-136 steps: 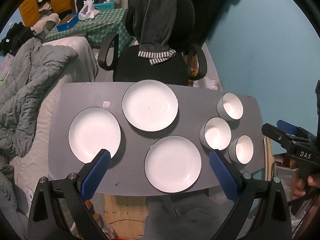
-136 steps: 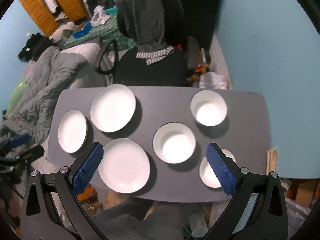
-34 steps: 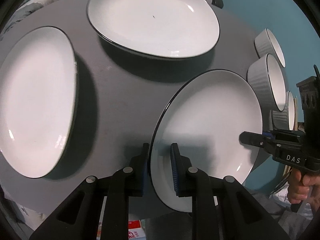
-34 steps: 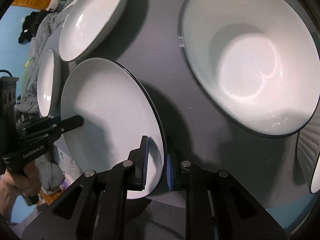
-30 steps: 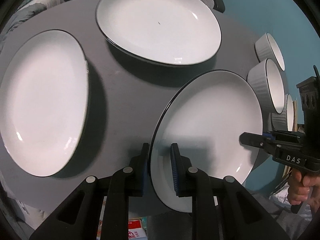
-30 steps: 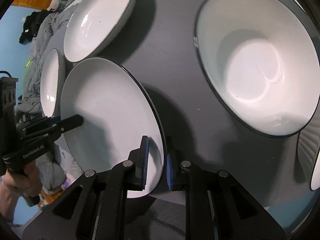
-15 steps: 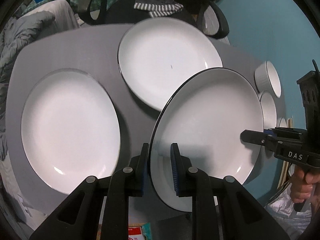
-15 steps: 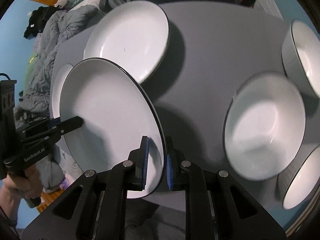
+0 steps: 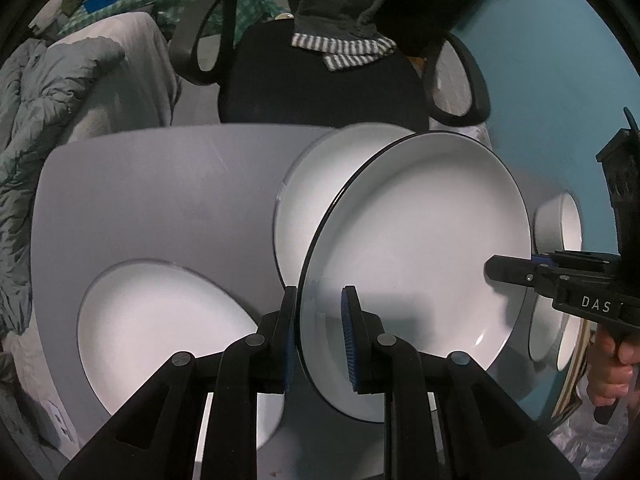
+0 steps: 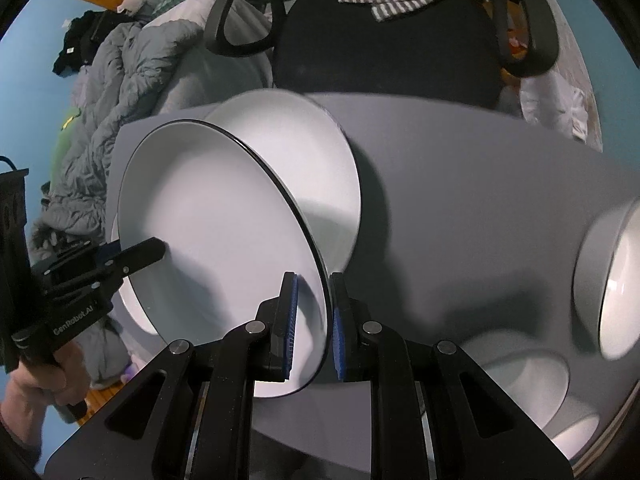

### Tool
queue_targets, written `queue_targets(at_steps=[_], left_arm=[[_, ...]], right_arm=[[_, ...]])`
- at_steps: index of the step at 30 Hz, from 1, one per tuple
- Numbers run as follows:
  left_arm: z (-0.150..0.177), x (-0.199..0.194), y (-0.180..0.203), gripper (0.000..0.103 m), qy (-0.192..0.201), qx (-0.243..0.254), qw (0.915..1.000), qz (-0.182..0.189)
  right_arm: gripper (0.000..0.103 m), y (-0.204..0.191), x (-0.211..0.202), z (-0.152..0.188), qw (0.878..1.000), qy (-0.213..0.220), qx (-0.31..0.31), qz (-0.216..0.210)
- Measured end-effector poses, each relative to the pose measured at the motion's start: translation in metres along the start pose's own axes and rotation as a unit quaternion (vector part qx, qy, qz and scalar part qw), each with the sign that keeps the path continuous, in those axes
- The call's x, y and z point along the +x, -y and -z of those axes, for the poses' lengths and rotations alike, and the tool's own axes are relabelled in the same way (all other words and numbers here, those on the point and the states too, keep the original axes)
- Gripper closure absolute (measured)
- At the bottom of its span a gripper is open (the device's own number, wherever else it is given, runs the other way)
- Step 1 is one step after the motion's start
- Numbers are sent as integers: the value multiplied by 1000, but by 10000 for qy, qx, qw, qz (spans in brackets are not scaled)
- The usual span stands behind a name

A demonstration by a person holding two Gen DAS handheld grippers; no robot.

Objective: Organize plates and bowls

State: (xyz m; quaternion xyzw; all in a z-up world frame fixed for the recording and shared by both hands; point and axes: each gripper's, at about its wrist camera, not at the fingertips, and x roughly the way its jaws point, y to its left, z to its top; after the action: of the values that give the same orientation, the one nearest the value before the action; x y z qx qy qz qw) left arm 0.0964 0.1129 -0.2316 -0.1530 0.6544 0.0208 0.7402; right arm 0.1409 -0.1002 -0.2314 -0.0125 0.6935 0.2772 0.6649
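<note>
A white plate with a dark rim (image 9: 420, 256) (image 10: 216, 240) hangs tilted above the grey table (image 9: 160, 200) (image 10: 460, 200), held from both sides. My left gripper (image 9: 318, 332) (image 10: 140, 252) is shut on its left rim. On the opposite rim my right gripper (image 10: 312, 320) (image 9: 516, 272) is shut too. The held plate overlaps a second plate (image 9: 312, 200) (image 10: 304, 152) lying at the table's far side. A third plate (image 9: 160, 320) lies at the near left. White bowls (image 9: 560, 220) (image 10: 616, 280) stand along the right edge; one more bowl (image 10: 528, 376) is nearer.
A black office chair (image 9: 320, 80) (image 10: 380, 40) with clothes over its back stands just behind the table. Grey bedding (image 9: 32, 120) (image 10: 120, 80) lies to the left. A blue wall (image 9: 560, 80) closes the right side. A hand (image 9: 608, 364) grips the right tool's handle.
The held plate has risen off the near part of the table and travelled toward the far plate, which it now partly covers. Both grippers stayed shut on its rim.
</note>
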Motion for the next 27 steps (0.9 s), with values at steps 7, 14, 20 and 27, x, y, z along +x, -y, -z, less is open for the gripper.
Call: queue_targets(at_steps=[7,14,20,27], left_arm=[[-23,12,-13,82,-124,-236,9995,-159],[-33,23,-15,82,-264,-314,9989,-225],[-34,30,-15,82,-446,-384,9980,-214],[-36,36,-15,81,-527,-414,9975,-208]], right_arm=[[86,-1,10,-28,9999,-153,-65,8],[86,5,19,-42,9993,-349,-94,75],[86,9,27,-46,9986,-502,-56,159],[85,8,29,-51,9978,-596,-68,293]])
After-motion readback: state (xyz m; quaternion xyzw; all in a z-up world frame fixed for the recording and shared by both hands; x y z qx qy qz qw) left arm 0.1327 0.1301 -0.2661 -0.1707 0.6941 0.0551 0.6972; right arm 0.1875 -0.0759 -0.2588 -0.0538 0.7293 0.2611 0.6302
